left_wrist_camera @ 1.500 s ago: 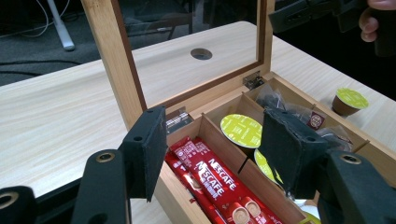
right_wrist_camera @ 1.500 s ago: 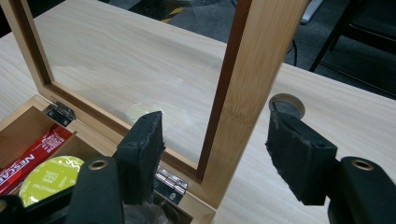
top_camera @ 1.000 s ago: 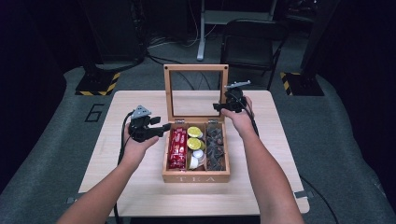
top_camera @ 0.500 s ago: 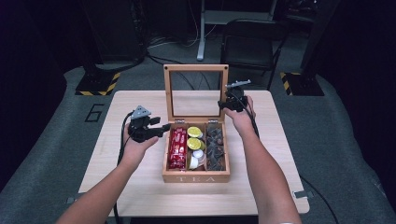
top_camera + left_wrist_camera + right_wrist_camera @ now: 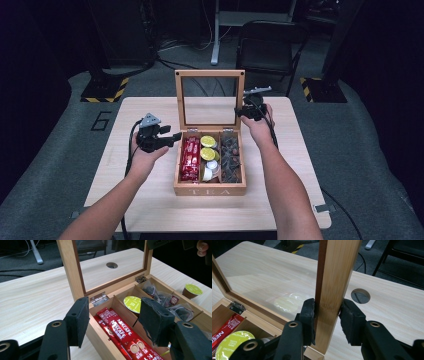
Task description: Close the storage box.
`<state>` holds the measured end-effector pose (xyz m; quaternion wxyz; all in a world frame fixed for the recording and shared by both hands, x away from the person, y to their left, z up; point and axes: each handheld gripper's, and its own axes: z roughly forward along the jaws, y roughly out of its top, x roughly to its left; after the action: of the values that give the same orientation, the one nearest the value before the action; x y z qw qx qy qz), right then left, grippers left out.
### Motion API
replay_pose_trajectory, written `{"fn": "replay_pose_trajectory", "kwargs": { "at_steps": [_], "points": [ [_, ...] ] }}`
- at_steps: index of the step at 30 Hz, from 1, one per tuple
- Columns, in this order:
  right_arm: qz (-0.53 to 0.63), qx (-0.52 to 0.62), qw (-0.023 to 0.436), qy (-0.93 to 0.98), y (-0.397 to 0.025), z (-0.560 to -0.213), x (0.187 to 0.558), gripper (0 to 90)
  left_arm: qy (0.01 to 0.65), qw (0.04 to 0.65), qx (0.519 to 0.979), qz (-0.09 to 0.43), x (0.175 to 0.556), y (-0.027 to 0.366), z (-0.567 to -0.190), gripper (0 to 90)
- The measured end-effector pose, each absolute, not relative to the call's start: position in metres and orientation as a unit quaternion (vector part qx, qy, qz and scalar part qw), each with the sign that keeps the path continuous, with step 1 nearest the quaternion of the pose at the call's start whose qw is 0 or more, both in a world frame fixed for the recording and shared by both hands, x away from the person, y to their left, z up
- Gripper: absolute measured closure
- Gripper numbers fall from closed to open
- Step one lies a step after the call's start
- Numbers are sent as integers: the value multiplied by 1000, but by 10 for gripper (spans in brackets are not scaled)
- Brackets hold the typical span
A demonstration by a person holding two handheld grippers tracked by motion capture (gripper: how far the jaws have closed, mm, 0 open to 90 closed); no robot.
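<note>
My right hand-held gripper [image 5: 327, 315] pinches the right edge of the upright glass-paned lid [image 5: 334, 277] of the tea box [image 5: 210, 189], which sits mid-counter [image 5: 150, 200]. My left hand-held gripper [image 5: 113, 317] hangs spread just beside the box's left wall, seemingly touching nothing.

The high view looks forward and down from above the person's side, taking in the whole table [image 5: 150, 200]. The left gripper view sits low and close beside the tea box [image 5: 100, 335], facing across it. The right gripper view looks close at the box's raised lid [image 5: 332, 290]. All three share the box and lid.
</note>
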<state>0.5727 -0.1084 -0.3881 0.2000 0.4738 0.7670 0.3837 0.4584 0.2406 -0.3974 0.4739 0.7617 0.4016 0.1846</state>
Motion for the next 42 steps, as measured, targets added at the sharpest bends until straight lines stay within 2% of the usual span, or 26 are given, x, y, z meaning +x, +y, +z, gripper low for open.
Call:
{"fn": "replay_pose_trajectory", "kwargs": {
  "at_steps": [17,42],
  "points": [
    [386,468,227,762,-106,-388,558,647,404,471,759,198,465,245,-388,424],
    [401,458,236,757,-108,-389,532,645,409,471,739,253,492,240,-334,461]
  ]
}}
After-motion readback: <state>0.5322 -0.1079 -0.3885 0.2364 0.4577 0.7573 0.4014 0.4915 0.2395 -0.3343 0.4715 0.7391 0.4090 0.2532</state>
